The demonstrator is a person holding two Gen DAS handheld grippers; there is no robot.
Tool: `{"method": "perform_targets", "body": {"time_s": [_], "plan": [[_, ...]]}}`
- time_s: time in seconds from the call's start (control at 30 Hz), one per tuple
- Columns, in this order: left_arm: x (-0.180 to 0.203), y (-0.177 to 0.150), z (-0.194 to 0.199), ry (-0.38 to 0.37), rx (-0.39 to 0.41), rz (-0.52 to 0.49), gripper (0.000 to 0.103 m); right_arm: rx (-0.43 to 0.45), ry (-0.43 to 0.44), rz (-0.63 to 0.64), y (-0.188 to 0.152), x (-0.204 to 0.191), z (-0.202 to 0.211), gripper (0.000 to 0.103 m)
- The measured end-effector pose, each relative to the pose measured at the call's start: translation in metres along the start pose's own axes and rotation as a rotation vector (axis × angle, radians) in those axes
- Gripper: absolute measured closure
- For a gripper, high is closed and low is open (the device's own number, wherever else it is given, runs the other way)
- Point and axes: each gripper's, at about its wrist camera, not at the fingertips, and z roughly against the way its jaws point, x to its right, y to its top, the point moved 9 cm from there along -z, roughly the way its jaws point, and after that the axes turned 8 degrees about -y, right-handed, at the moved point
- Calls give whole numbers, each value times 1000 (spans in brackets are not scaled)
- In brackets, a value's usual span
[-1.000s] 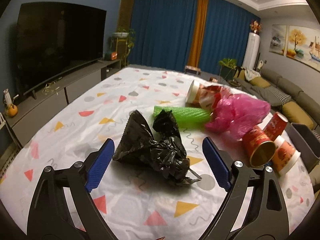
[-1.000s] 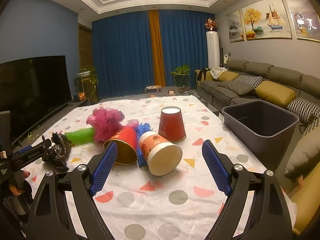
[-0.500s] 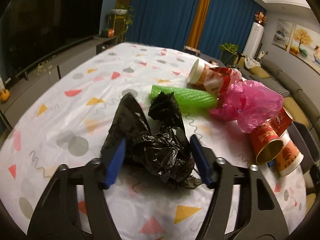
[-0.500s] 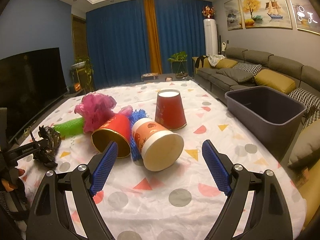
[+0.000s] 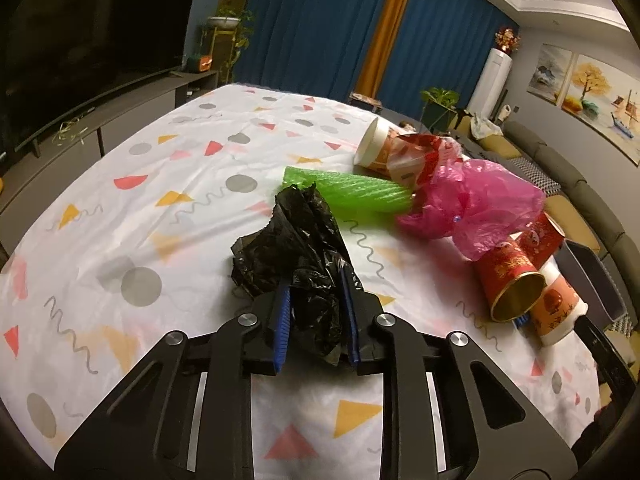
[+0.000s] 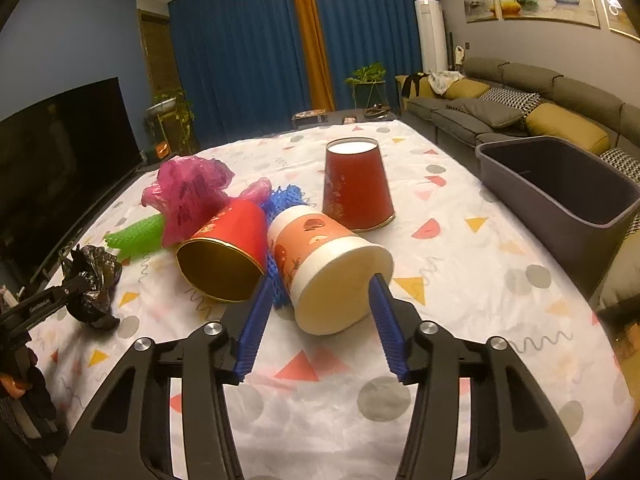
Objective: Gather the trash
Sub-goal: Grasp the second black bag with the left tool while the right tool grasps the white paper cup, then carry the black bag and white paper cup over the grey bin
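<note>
Both fingers (image 5: pixel 282 320) now against black bag (image 5: pixel 296 248)

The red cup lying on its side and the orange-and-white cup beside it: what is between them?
In the right wrist view, a blue foam net is wedged between the red cup and the orange-and-white cup.

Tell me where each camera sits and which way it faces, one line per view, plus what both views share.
Left wrist: sits on the left gripper, facing forward over the table; its fingers clamp the black bag.
Right wrist: sits on the right gripper, facing the white-rimmed cup lying between its open fingers; the grey bin is to the right.
Shared: black bag, green tube, pink bag, gold-lined red cup.
</note>
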Motion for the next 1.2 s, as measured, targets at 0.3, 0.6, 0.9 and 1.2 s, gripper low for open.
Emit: {"method": "perform_targets", "body": {"time_s": [0.3, 0.6, 0.9, 1.2], "plan": [[23, -4, 35, -57, 63, -37, 82, -67, 75, -11, -3, -13, -19, 80], [48, -6, 56, -98, 96, -81, 82, -50, 114, -15, -5, -12, -6, 97], [78, -12, 66, -132, 108, -140, 82, 0, 120, -23, -4, 4, 20, 99], [113, -20, 69, -162, 108, -197, 82, 60, 138, -21, 1, 18, 51, 99]]}}
